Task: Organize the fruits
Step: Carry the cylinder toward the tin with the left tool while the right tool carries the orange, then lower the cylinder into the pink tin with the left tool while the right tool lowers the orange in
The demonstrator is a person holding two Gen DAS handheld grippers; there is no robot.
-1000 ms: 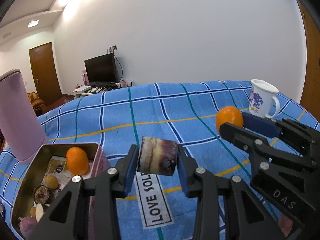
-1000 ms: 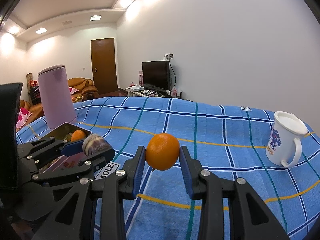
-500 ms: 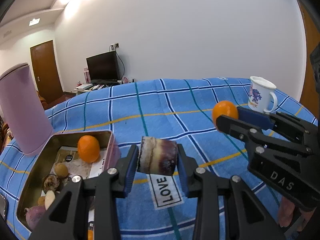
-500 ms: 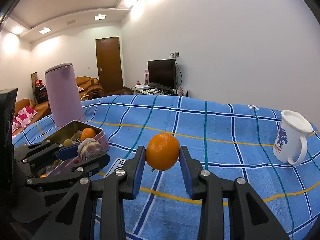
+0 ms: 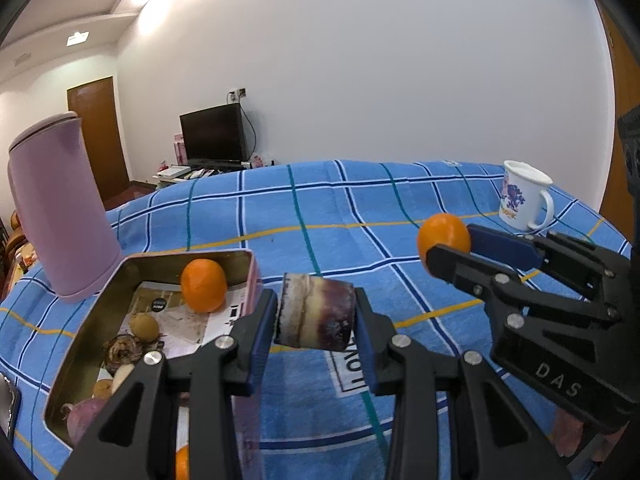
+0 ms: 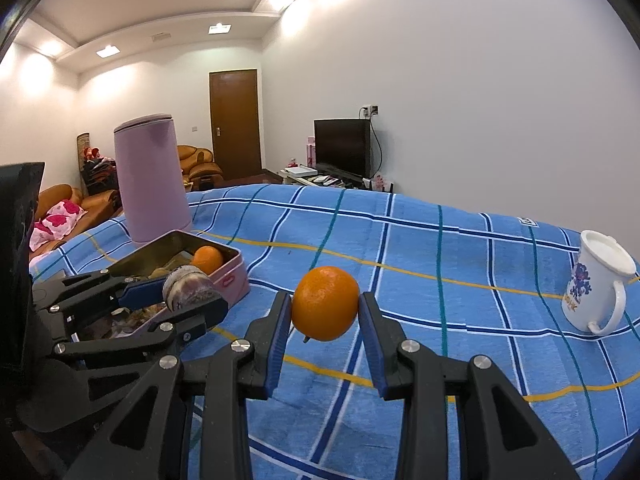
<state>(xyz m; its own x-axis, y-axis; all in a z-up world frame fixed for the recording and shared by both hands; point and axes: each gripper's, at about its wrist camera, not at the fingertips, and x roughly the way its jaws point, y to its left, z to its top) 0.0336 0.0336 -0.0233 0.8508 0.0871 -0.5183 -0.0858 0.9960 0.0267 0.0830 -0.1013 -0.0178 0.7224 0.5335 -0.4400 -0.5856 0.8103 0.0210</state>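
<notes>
Two loads are in carriage. Left gripper (image 5: pixel 315 316) is clamped on a purple sugarcane piece (image 5: pixel 316 312), just beside the pink tin (image 5: pixel 253 276) near the table's left edge; right gripper (image 6: pixel 325 312) is clamped on an orange (image 6: pixel 325 303) over mid-cloth. Step judged: transport. Next: position each over the tin, then release.

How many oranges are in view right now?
3: one orange held in the right gripper, one in the tin, one partly hidden orange piece below the left gripper.
</notes>
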